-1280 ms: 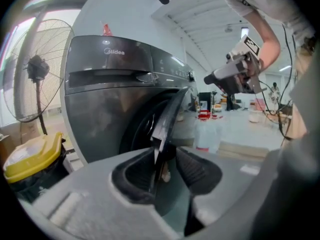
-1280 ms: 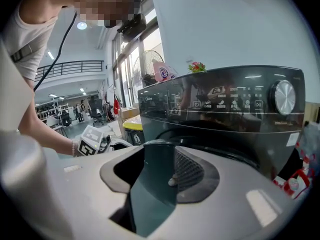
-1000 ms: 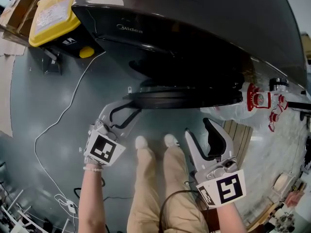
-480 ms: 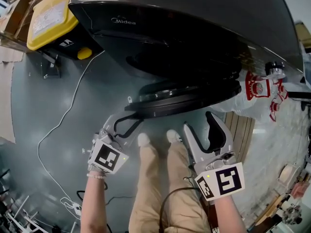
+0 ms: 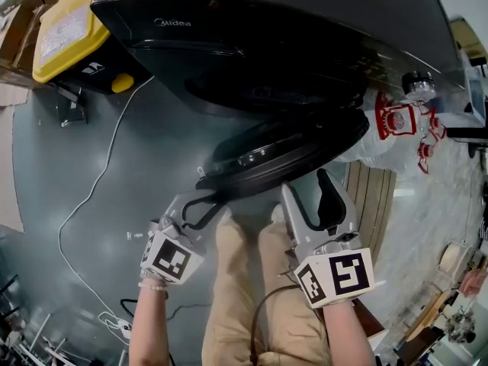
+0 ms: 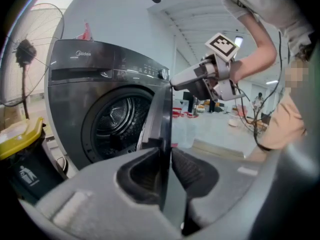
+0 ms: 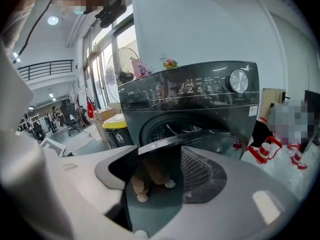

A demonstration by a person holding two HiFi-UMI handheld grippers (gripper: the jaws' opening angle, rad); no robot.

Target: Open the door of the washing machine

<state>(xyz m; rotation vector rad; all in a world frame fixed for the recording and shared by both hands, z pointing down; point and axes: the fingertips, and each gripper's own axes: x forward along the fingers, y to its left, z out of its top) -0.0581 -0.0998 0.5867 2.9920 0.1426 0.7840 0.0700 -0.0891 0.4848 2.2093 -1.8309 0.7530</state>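
The dark grey washing machine (image 5: 252, 36) stands ahead, its round door (image 5: 290, 147) swung partly out from the drum opening (image 6: 117, 121). My left gripper (image 5: 200, 204) is at the door's free edge. In the left gripper view that edge (image 6: 162, 114) runs between the jaws of the left gripper (image 6: 165, 169), which are closing with both pads against it. My right gripper (image 5: 311, 197) hovers just below the door's rim, jaws opening wide with nothing between them. In the right gripper view the door (image 7: 200, 136) lies just beyond the right gripper (image 7: 157, 174).
A yellow-lidded bin (image 5: 65, 33) stands left of the machine, and a white cable (image 5: 99, 181) trails over the grey floor. Red-and-white bottles (image 5: 396, 120) and a wooden pallet (image 5: 374, 197) sit at the right. The person's legs (image 5: 244, 280) are between the grippers.
The door has swung further out from the machine, with the left gripper moving along with its edge. The right gripper's jaws have spread wider.
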